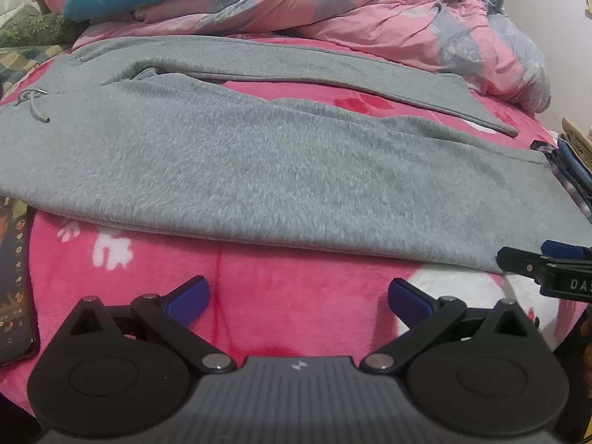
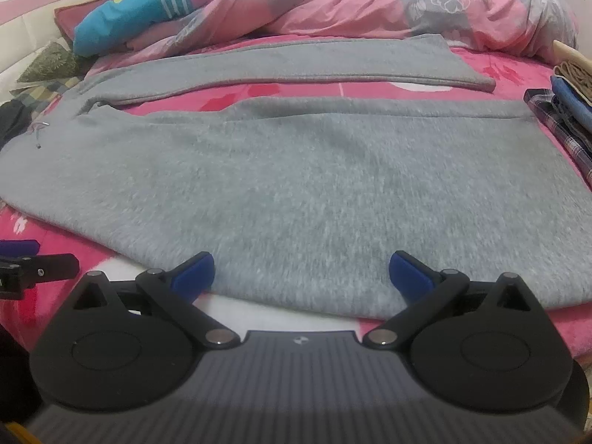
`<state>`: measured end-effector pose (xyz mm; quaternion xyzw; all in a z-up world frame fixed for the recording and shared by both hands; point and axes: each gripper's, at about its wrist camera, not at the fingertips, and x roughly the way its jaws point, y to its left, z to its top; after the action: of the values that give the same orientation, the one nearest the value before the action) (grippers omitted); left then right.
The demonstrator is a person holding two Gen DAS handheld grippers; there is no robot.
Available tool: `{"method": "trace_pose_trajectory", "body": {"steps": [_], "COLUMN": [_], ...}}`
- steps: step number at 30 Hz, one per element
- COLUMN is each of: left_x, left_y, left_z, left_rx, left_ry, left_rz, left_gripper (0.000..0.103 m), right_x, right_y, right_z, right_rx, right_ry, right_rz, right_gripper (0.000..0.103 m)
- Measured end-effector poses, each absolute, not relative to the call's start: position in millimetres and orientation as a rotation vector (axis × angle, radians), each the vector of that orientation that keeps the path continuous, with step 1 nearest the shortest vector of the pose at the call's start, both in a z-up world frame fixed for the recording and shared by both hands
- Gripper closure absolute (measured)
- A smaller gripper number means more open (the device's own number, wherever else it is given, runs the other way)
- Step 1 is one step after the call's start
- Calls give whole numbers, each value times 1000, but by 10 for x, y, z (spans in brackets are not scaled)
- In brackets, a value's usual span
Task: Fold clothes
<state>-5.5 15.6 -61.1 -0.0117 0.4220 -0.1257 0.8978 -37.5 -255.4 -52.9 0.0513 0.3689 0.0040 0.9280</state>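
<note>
Grey sweatpants (image 1: 259, 170) lie flat across a pink blanket (image 1: 259, 296), legs spread apart. The left gripper (image 1: 299, 298) is spread wide and empty, just short of the near hem, over bare blanket. A phone (image 1: 14, 285) lies to its left. The right gripper (image 2: 301, 273) is also spread wide and holds nothing, its fingertips (image 2: 196, 272) over the pants' near edge. Beyond the pants sits a rumpled quilt (image 2: 370, 7); folded clothes (image 2: 566, 111) lie to the right.

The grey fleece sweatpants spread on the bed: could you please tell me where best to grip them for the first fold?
Probably the near leg's hem corner of the grey fleece sweatpants, approached from the bed's front edge. The right tongs already hang open over that flat, free edge, which lifts easily off the pink blanket.
</note>
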Motion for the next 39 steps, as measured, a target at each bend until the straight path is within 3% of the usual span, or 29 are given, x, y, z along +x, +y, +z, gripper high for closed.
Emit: {"method": "trace_pose_trajectory", "body": {"steps": [39], "left_x": [-74], "left_y": [151], "left_z": [-640], "left_rx": [8], "left_ry": [860], "left_rz": [-268], "left_gripper": [0], "right_x": [-380], "right_y": [-2483], "right_z": [-565], "right_rx": [31], "right_ry": [752], "right_rz": [0], "right_gripper": [1]}}
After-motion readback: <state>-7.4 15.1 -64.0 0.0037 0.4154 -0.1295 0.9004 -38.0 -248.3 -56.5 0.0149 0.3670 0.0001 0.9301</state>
